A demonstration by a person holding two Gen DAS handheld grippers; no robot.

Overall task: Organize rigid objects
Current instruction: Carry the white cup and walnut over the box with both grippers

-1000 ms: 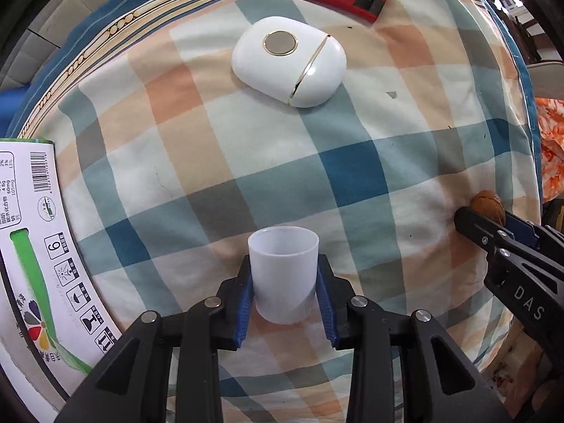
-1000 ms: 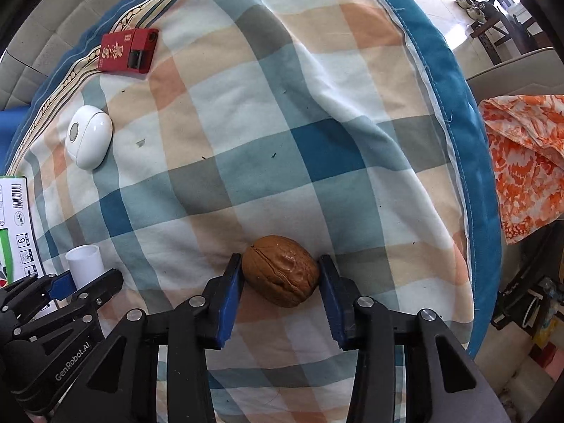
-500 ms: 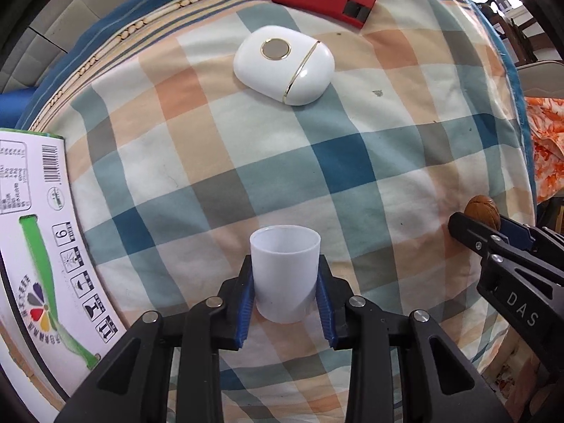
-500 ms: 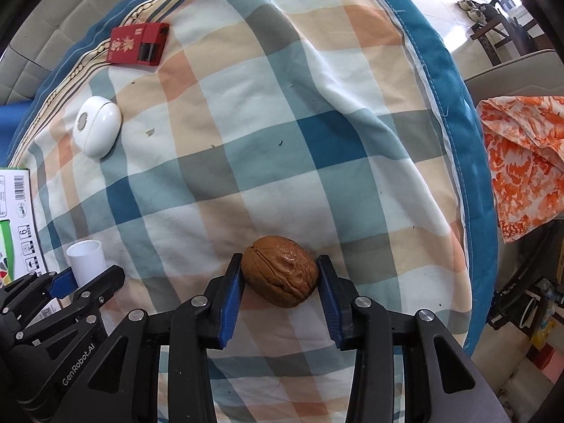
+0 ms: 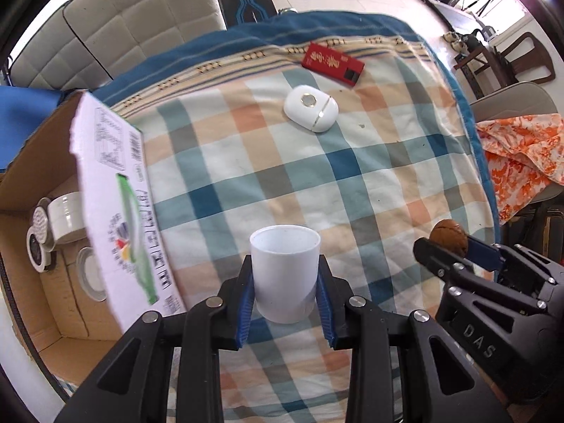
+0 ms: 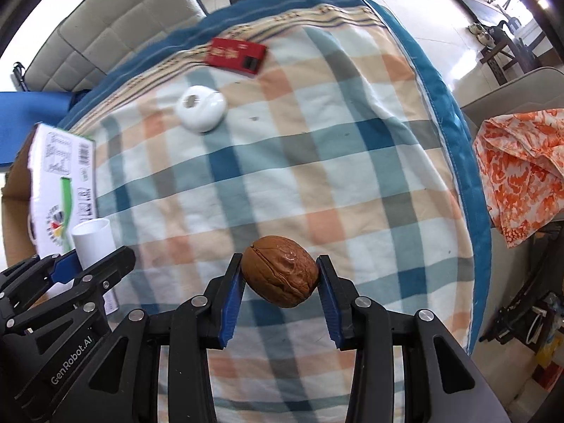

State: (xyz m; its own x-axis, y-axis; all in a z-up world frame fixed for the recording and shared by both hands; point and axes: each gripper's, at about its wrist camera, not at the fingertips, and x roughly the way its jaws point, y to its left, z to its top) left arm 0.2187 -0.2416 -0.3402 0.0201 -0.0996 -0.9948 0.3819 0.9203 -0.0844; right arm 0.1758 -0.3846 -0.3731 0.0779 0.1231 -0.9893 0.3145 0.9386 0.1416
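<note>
My left gripper is shut on a white plastic cup and holds it upright above the checked cloth, next to the open cardboard box on the left. My right gripper is shut on a brown walnut and holds it above the cloth. The walnut also shows at the right of the left wrist view, and the cup at the left of the right wrist view. A white oval case and a red packet lie on the far part of the cloth.
The box holds white round containers and a lid; its printed flap stands up along the cloth. An orange patterned fabric lies on a chair at the right. A grey sofa stands behind the table.
Both grippers have risen and pulled back with the cup and the walnut; the cloth looks farther away and the inside of the box has come into view.
</note>
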